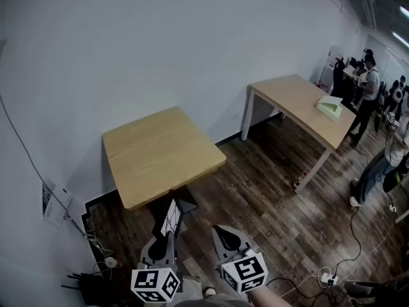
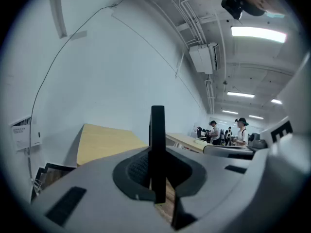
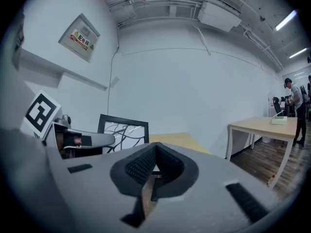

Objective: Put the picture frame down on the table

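The picture frame [image 1: 171, 217] is black-edged with a branch drawing. It stands upright in my left gripper [image 1: 168, 234], which is shut on its lower edge, in the air just short of the small wooden table [image 1: 160, 152]. In the left gripper view the frame [image 2: 157, 130] shows edge-on as a dark bar between the jaws, with the table top [image 2: 102, 144] beyond. My right gripper [image 1: 225, 232] is beside it, shut and holding nothing. The right gripper view shows the frame's face [image 3: 124, 132] to the left of its closed jaws [image 3: 154, 171].
A longer wooden table [image 1: 300, 104] stands at the right with a pale green object [image 1: 330, 107] on it. Several people stand at the far right. Cables and a power strip [image 1: 328, 277] lie on the wood floor. The white wall has a paper notice [image 1: 51, 203].
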Action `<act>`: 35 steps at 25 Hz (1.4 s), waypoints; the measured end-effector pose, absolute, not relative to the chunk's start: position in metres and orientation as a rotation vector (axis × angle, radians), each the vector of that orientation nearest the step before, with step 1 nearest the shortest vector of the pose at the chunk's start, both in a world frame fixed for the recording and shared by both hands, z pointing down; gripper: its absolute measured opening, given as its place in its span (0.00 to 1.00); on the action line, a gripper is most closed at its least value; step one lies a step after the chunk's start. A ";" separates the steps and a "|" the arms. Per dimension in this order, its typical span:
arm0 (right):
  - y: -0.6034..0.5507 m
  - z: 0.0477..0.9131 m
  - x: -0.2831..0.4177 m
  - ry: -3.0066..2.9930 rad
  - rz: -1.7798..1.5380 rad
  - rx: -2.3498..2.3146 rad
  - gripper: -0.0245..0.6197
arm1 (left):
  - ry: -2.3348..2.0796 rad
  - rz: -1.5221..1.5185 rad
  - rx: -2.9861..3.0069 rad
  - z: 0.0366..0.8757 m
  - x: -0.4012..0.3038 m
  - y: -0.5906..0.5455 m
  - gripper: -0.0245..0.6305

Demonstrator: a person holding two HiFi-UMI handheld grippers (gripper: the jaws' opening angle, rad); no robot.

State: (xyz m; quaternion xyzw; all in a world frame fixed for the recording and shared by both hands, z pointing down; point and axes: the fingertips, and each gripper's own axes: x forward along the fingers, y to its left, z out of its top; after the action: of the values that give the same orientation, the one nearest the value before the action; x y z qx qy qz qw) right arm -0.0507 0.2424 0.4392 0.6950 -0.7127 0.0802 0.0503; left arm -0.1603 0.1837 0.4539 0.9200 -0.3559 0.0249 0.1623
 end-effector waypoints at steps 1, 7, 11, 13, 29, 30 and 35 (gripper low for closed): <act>0.246 0.439 -0.050 -2.169 0.241 2.122 0.04 | -1.016 0.075 2.622 0.454 -0.161 0.186 0.09; 0.261 0.434 -0.050 -2.174 0.216 2.117 0.04 | -1.011 0.086 2.616 0.454 -0.159 0.201 0.09; 0.268 0.432 -0.052 -2.190 0.195 2.092 0.04 | -1.012 0.079 2.624 0.452 -0.157 0.207 0.09; 0.273 0.431 -0.052 -2.192 0.177 2.084 0.04 | -1.017 0.071 2.624 0.450 -0.156 0.212 0.09; 0.266 0.434 -0.040 -2.245 0.270 2.091 0.04 | -1.011 0.091 2.607 0.459 -0.145 0.209 0.09; 0.262 0.435 -0.037 -2.240 0.268 2.090 0.04 | -1.009 0.093 2.603 0.459 -0.141 0.204 0.09; 0.241 0.437 -0.008 -2.204 0.282 2.100 0.04 | -0.992 0.110 2.590 0.465 -0.114 0.176 0.09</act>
State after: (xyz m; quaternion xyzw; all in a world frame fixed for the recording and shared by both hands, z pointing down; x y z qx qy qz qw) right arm -0.0085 0.2406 0.4373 0.6861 -0.7204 0.0923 0.0421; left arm -0.1141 0.1758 0.4648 0.9176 -0.3513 0.0388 0.1820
